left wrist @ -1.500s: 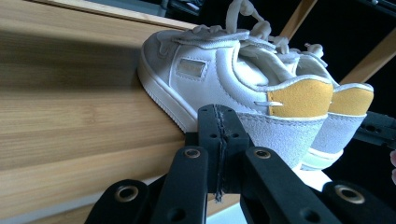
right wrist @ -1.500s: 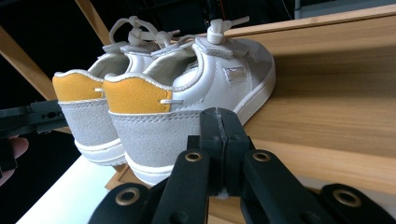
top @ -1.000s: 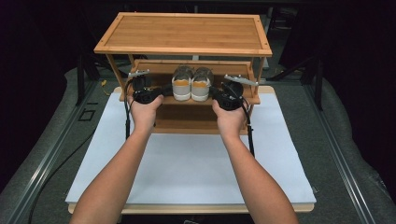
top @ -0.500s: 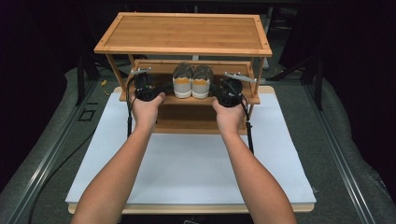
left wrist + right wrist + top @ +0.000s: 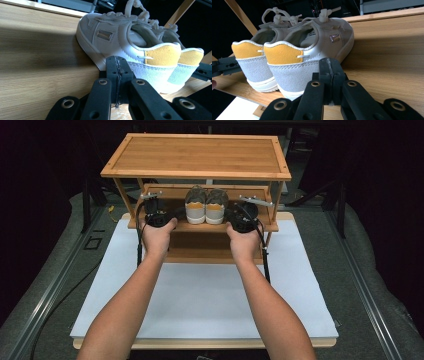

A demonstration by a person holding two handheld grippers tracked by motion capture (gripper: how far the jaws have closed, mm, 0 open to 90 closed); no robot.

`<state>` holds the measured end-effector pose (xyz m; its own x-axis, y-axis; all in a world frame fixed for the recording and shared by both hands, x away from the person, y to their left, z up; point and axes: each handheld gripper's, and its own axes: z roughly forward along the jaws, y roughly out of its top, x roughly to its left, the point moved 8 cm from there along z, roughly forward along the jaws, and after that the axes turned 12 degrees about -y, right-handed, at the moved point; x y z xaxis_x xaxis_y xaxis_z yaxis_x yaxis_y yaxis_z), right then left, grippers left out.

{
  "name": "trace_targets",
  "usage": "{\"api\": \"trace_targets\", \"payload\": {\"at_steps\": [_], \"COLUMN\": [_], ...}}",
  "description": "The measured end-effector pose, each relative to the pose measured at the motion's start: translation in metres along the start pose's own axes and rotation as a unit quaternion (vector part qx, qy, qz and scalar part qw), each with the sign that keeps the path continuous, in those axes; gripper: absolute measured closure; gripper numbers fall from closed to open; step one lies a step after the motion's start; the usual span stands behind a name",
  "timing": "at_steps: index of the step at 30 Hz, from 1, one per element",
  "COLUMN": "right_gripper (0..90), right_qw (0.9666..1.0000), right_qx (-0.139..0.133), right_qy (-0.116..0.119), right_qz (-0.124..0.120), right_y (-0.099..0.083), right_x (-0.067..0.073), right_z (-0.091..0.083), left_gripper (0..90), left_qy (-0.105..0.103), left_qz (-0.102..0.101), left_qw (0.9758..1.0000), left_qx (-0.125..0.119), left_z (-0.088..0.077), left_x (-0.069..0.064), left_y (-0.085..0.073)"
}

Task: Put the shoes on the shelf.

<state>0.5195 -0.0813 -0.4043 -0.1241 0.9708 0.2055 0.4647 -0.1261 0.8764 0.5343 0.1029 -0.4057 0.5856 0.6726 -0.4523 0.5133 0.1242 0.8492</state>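
Note:
A pair of grey-white shoes point(image 5: 206, 206) with yellow heel tabs stands on the middle shelf of a bamboo rack point(image 5: 197, 155), heels toward me. My left gripper point(image 5: 178, 213) lies on that shelf just left of the pair. Its jaws are shut, with the tips point(image 5: 117, 66) close to the left shoe's point(image 5: 117, 37) sole near the heel. My right gripper point(image 5: 228, 215) is just right of the pair, also shut, with its tips point(image 5: 329, 67) at the right shoe's point(image 5: 312, 50) heel side. Whether either tip touches a shoe I cannot tell.
The rack stands at the far end of a white board point(image 5: 205, 295) on a grey-carpeted table. Its top shelf overhangs the shoes, and a lower shelf point(image 5: 200, 254) sits beneath them. Side posts point(image 5: 125, 195) flank both hands. Cables trail from both grippers.

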Motion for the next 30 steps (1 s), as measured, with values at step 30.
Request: {"api": "trace_targets", "payload": {"at_steps": [30], "right_gripper": [88.3], "right_qw": [0.9999], "right_qx": [-0.012], "right_qy": [-0.004], "right_qz": [0.003], "right_y": [0.001], "right_x": [-0.004], "right_z": [0.006], "left_gripper": [86.6], "left_qy": [0.003], "left_qz": [0.007], "left_qw": [1.0000], "left_qx": [0.001], "left_z": [0.002], "left_x": [0.000], "left_y": [0.000]}}
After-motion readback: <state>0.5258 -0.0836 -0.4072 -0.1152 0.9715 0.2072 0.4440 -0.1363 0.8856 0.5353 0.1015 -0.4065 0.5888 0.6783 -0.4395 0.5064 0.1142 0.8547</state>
